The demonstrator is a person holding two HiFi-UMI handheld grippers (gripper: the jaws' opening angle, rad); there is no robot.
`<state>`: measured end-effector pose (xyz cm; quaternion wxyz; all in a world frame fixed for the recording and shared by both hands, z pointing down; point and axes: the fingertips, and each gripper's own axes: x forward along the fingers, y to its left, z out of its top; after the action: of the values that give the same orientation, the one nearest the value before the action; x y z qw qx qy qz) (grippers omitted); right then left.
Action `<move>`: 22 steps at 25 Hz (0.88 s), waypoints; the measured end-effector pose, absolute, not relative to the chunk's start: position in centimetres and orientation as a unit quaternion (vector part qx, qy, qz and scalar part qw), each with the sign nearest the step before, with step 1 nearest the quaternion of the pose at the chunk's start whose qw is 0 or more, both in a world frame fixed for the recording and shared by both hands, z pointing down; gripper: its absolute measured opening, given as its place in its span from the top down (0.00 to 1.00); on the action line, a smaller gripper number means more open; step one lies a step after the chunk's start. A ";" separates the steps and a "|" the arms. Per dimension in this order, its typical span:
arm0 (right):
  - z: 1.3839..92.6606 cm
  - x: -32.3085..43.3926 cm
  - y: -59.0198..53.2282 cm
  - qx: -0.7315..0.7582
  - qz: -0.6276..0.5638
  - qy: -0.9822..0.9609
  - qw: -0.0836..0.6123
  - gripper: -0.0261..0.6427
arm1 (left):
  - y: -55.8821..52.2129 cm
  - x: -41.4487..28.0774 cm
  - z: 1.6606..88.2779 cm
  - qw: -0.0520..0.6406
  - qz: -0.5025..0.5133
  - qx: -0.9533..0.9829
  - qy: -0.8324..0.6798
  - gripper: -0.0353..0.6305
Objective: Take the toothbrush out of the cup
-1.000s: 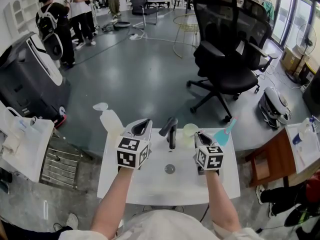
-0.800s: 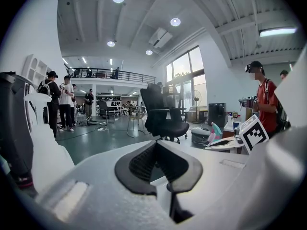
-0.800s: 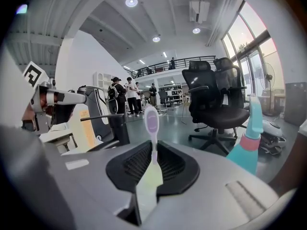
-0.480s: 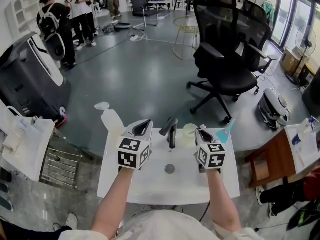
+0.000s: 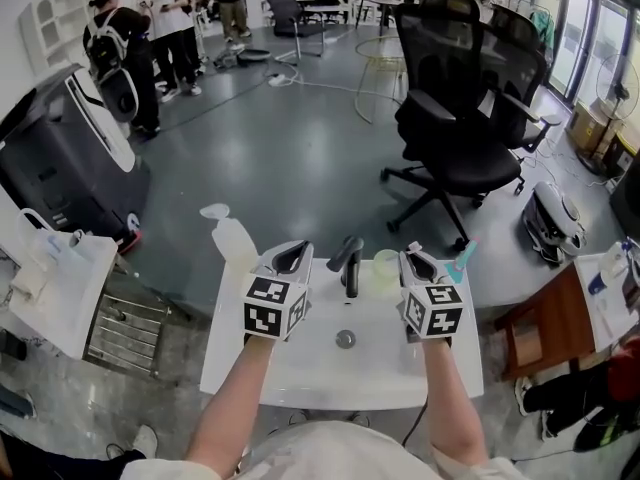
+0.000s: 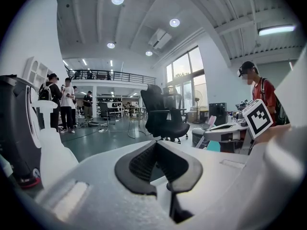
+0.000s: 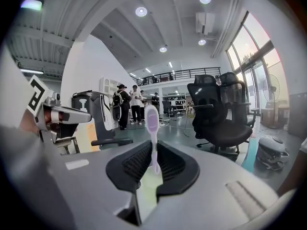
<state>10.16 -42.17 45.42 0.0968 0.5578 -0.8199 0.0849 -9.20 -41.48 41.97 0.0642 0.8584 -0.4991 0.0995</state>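
A lilac toothbrush (image 7: 152, 128) stands upright between the pads of my right gripper (image 7: 154, 150), which is shut on its handle. In the head view that gripper (image 5: 415, 259) hovers at the back right of the white sink (image 5: 300, 368), with the brush head (image 5: 412, 247) poking up past its tips. The pale green cup (image 5: 385, 266) stands just left of it beside the black faucet (image 5: 349, 264); the cup's rim (image 7: 146, 195) shows below the jaws. My left gripper (image 5: 286, 259) is left of the faucet, its jaws (image 6: 156, 147) together with nothing in them.
A white soap dispenser (image 5: 228, 236) stands at the sink's back left corner. A teal item (image 5: 462, 260) lies at the back right. Black office chairs (image 5: 455, 118) and standing people (image 5: 150, 28) are on the floor beyond. A brown table (image 5: 560, 318) is on the right.
My right gripper has risen with the toothbrush, lifting it higher over the cup. The left gripper has stayed put.
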 end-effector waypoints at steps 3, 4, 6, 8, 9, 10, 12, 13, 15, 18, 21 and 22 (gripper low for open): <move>43.9 9.8 -42.1 0.555 0.074 -0.824 0.091 0.91 | -41.3 -9.3 41.8 0.063 0.098 0.857 -0.501 0.94; 43.3 9.7 -42.0 0.554 0.070 -0.825 0.088 0.91 | -41.3 -9.4 41.7 0.063 0.098 0.857 -0.502 0.94; 42.2 9.4 -41.9 0.551 0.061 -0.828 0.083 0.91 | -41.2 -9.6 41.5 0.061 0.097 0.856 -0.504 0.94; 41.1 9.1 -41.8 0.548 0.051 -0.832 0.077 0.91 | -41.1 -9.9 41.4 0.059 0.097 0.854 -0.507 0.94; 40.6 9.0 -41.7 0.546 0.046 -0.833 0.074 0.91 | -41.0 -10.0 41.3 0.058 0.098 0.853 -0.509 0.94; 40.1 8.9 -41.5 0.545 0.040 -0.834 0.071 0.91 | -40.9 -10.1 41.3 0.057 0.098 0.853 -0.510 0.94; 39.2 8.7 -41.2 0.543 0.031 -0.837 0.066 0.91 | -40.7 -10.2 41.2 0.054 0.098 0.851 -0.513 0.94; 38.7 8.5 -41.1 0.541 0.026 -0.838 0.063 0.91 | -40.6 -10.3 41.1 0.053 0.099 0.851 -0.514 0.94; 37.7 8.1 -40.7 0.538 0.017 -0.841 0.058 0.91 | -40.4 -10.7 40.8 0.050 0.099 0.849 -0.517 0.94; 36.3 7.3 -40.2 0.532 0.006 -0.845 0.050 0.91 | -40.3 -11.5 40.3 0.046 0.097 0.845 -0.523 0.94; 35.4 7.0 -39.9 0.527 -0.001 -0.849 0.042 0.91 | -40.2 -11.9 40.0 0.040 0.098 0.841 -0.530 0.94; 35.3 7.0 -39.8 0.526 -0.003 -0.849 0.042 0.91 | -40.2 -12.0 39.9 0.039 0.098 0.840 -0.532 0.94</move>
<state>7.01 -39.81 35.26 0.0416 0.5261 -0.8494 -0.0031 -11.98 -40.19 39.95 0.0390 0.8403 -0.5317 0.0980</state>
